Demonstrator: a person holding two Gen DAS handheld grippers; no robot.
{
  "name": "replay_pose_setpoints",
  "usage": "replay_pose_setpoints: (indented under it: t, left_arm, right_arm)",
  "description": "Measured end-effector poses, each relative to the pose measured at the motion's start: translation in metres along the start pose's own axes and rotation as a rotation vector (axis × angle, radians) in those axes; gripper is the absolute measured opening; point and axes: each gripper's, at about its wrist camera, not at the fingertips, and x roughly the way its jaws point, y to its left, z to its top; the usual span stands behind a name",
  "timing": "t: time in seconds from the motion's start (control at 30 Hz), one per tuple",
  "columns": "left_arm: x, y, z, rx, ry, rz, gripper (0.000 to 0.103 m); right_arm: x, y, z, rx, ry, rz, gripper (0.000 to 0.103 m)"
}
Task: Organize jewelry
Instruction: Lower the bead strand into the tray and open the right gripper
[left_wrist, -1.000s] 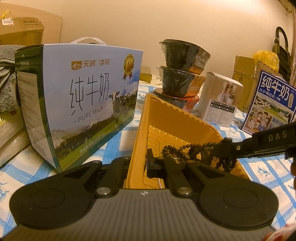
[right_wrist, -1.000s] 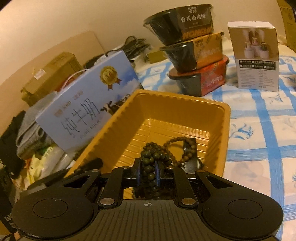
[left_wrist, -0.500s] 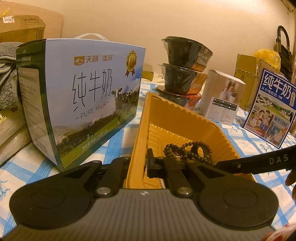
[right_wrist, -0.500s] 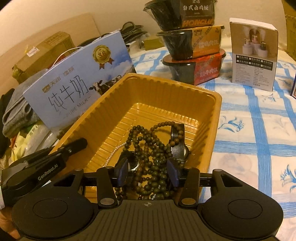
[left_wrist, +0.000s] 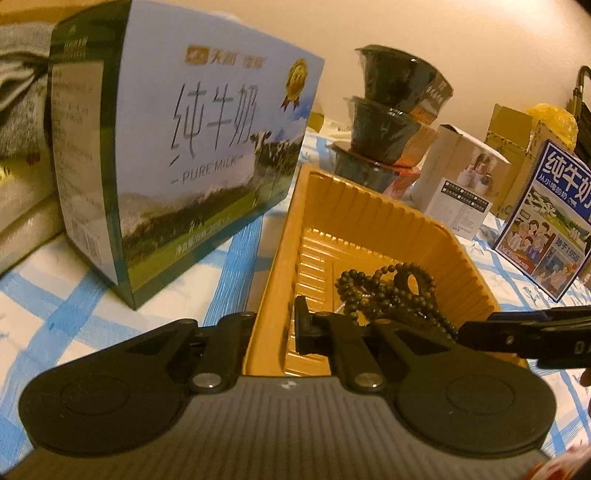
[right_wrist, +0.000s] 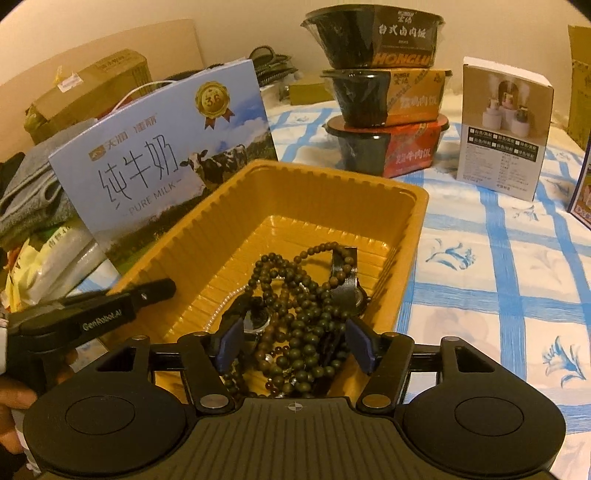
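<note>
At the lower left of the right wrist view, the left tool (right_wrist: 155, 290) is clenched on the near wall of the ribbed amber plastic tray (right_wrist: 413, 236), steadying it as it did a second ago. Behind it, the blue-and-white pure-milk carton (right_wrist: 162, 162) stands just beside the tray on the blue-checked white cloth (right_wrist: 498, 266) that covers the surface.

In the middle of that view, the string of dark wooden prayer beads (right_wrist: 295, 295) now lies heaped on the tray floor over a black watch (right_wrist: 343, 273). A second ago the right tool (right_wrist: 297, 345) pinched these beads; now its jaws are opening, the blue pads standing clear on either side of the heap, so the beads are released.

That piece looks delivered; the likely next move is to withdraw and fetch any remaining jewelry
</note>
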Motion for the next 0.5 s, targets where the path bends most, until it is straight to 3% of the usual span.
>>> replay_pose_setpoints:
  t: [0.1, 0.17, 0.33, 0.5]
  left_arm:
    - [0.002, 0.004, -0.002, -0.021, 0.02, -0.008, 0.012]
    - [0.002, 0.006, -0.002, -0.029, 0.026, -0.008, 0.029]
    - [-0.005, 0.01, 0.001, -0.043, 0.009, -0.011, 0.041]
    - [-0.017, 0.012, 0.001, -0.038, -0.011, 0.0, 0.045]
  right_arm:
    - [-0.003, 0.001, -0.001, 0.013, -0.015, 0.008, 0.064]
    - [-0.005, 0.002, -0.001, 0.02, -0.024, 0.007, 0.066]
    - [-0.015, 0.009, -0.004, 0.025, -0.069, -0.013, 0.072]
    - [-0.029, 0.013, -0.007, 0.021, -0.11, -0.051, 0.077]
